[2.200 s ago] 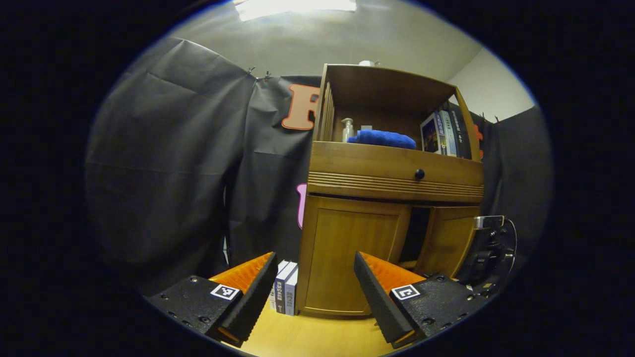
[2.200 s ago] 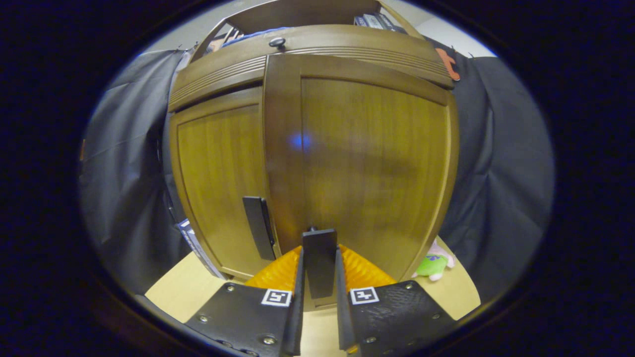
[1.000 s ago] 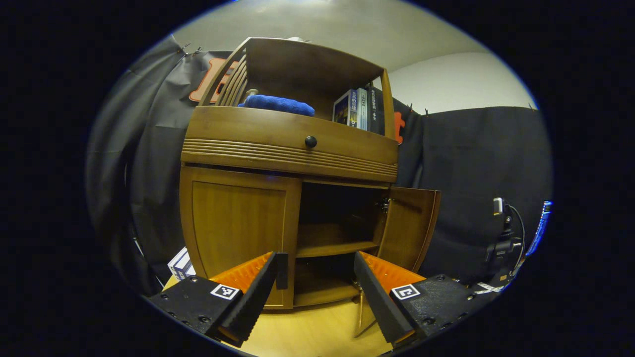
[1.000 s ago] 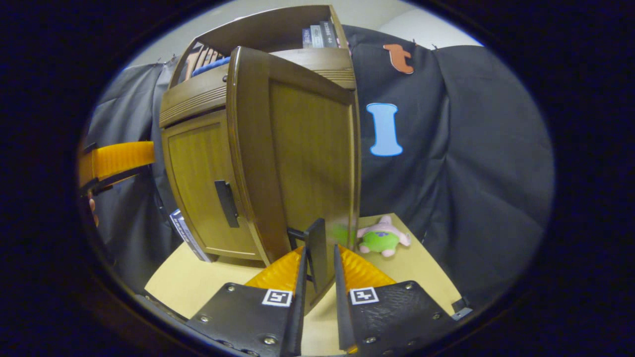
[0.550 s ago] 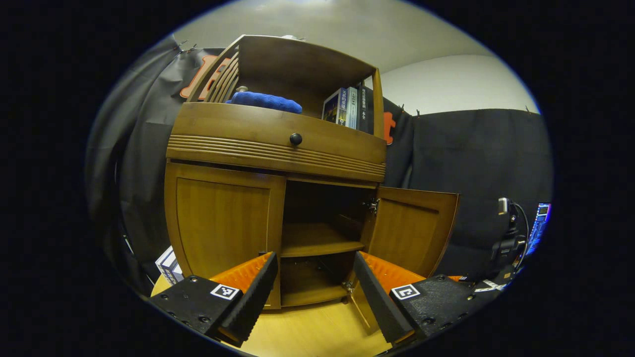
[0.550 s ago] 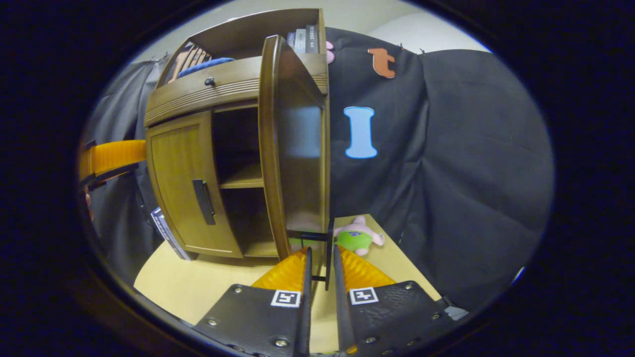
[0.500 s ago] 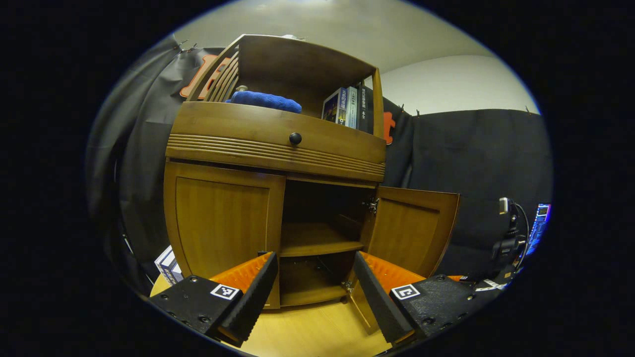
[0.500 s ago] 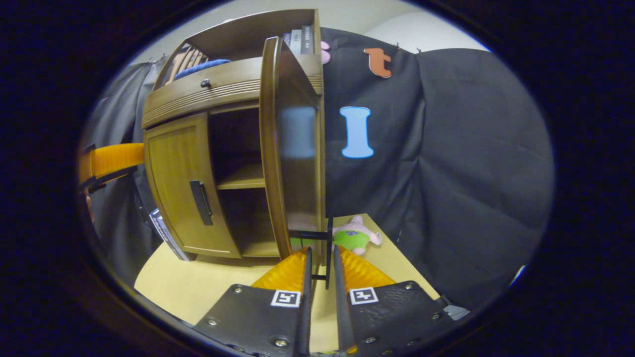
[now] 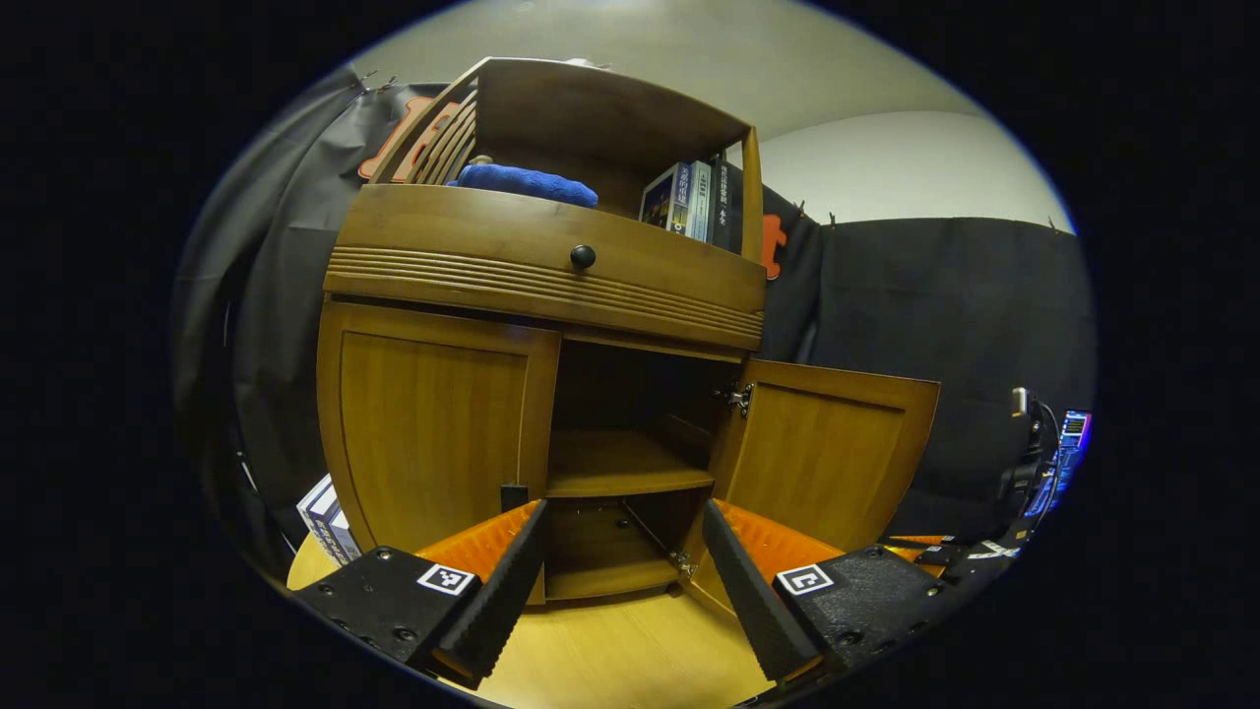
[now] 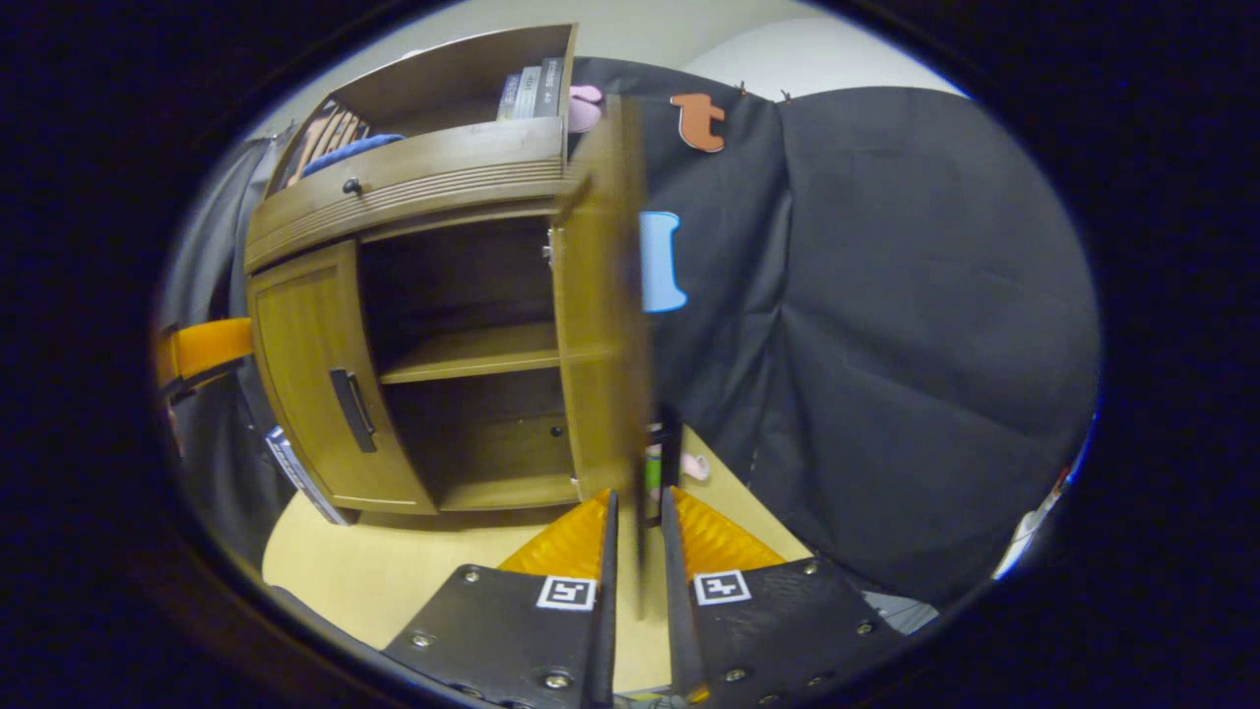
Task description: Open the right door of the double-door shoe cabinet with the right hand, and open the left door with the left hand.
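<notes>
right gripper (image 10: pixel 635 512) clamps right door handle (image 10: pixel 669 458) | left door (image 9: pixel 433 433) closed

We take the shoe cabinet (image 9: pixel 551 295) as our mark. Its right door (image 9: pixel 827 463) stands swung out, leaving the right half open to us, one shelf (image 9: pixel 620 473) across it. The left door (image 9: pixel 433 433) blocks the left half. Bare worktop (image 9: pixel 630 650) lies in front; books (image 9: pixel 320 507) crowd its left foot.
</notes>
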Demonstrator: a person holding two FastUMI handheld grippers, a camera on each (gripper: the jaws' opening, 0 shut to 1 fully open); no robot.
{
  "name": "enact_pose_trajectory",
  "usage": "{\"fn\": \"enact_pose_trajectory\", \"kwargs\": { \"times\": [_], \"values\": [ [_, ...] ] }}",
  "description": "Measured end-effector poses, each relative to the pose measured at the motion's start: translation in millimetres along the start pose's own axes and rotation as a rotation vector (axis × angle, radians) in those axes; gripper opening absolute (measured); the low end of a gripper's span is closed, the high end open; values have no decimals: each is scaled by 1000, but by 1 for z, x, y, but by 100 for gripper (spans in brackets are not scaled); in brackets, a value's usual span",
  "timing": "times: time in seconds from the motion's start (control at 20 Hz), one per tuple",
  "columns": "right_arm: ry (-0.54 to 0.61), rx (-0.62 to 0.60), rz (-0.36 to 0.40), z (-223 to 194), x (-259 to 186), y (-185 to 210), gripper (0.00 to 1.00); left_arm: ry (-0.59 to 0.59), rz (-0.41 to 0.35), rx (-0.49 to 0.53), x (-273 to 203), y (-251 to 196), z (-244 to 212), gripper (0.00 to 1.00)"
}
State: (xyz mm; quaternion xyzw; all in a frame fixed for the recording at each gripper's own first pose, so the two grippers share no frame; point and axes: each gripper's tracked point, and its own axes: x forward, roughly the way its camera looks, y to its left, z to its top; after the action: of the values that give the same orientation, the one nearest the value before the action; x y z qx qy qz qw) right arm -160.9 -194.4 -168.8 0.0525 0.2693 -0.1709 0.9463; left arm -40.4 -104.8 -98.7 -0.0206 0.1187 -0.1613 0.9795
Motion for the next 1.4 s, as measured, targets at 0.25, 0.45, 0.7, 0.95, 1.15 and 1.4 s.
{"fn": "enact_pose_trajectory", "kwargs": {
  "times": [0.25,0.45,0.7,0.95,1.15,1.4],
  "values": [
    [-2,-47,4,-3,7,5,22,16,18,5,2,4,-6,96],
    [12,-56,9,-10,9,1,21,24,42,8,5,12,-9,96],
    [0,-15,7,-7,13,-1,22,20,105,35,19,39,-9,95],
    [4,-21,7,-6,17,-2,22,-1,156,63,40,65,-5,92],
    [-6,-11,0,-6,19,-2,22,6,188,80,59,84,-11,92],
    [-11,-11,-10,-5,20,-3,22,50,216,81,87,105,-35,92]
  ]
}}
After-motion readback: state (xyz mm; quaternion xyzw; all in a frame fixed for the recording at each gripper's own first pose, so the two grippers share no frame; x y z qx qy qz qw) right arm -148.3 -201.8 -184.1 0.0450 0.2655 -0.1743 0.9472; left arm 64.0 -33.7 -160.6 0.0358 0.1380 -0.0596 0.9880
